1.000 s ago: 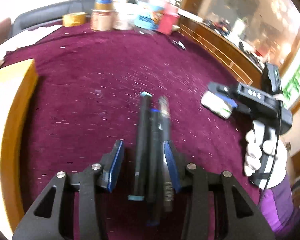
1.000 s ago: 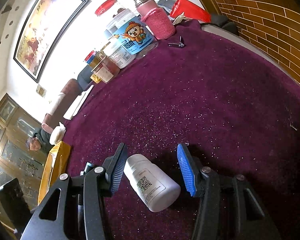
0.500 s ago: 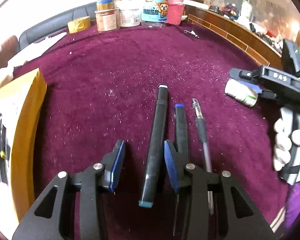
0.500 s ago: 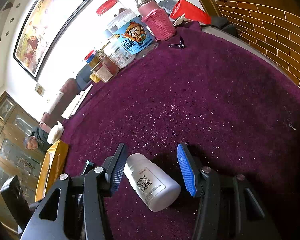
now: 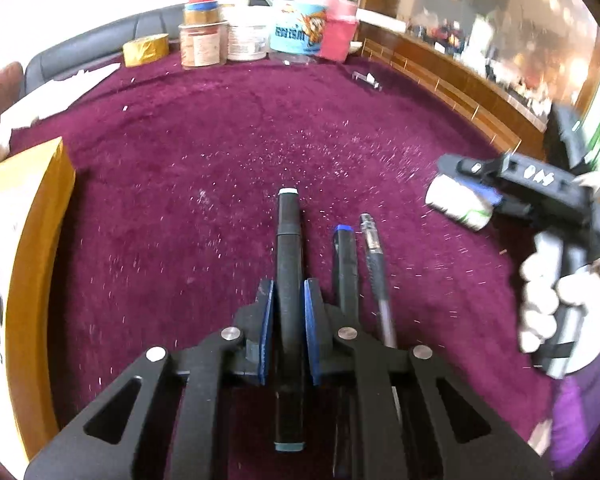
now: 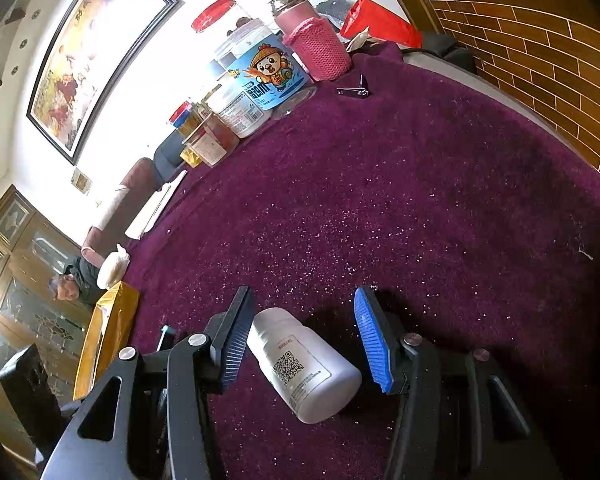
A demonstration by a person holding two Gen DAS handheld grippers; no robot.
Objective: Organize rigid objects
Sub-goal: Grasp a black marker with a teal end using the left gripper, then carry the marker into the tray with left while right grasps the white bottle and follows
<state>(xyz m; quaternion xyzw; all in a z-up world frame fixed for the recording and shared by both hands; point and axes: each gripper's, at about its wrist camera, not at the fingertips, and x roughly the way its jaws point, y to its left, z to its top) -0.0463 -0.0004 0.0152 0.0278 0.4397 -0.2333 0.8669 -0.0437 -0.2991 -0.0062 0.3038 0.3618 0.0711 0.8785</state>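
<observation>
Left wrist view: the left gripper [image 5: 288, 300] is clamped on a black marker [image 5: 287, 240], gripped mid-barrel between the blue pads, above the purple tablecloth [image 5: 180, 168]. A blue-capped pen [image 5: 346, 264] and a clear pen [image 5: 374, 260] lie just beside it on the right. In the right wrist view, the right gripper [image 6: 300, 328] is held apart, with a white bottle [image 6: 304, 364] lying on its side between the fingers; contact cannot be determined.
</observation>
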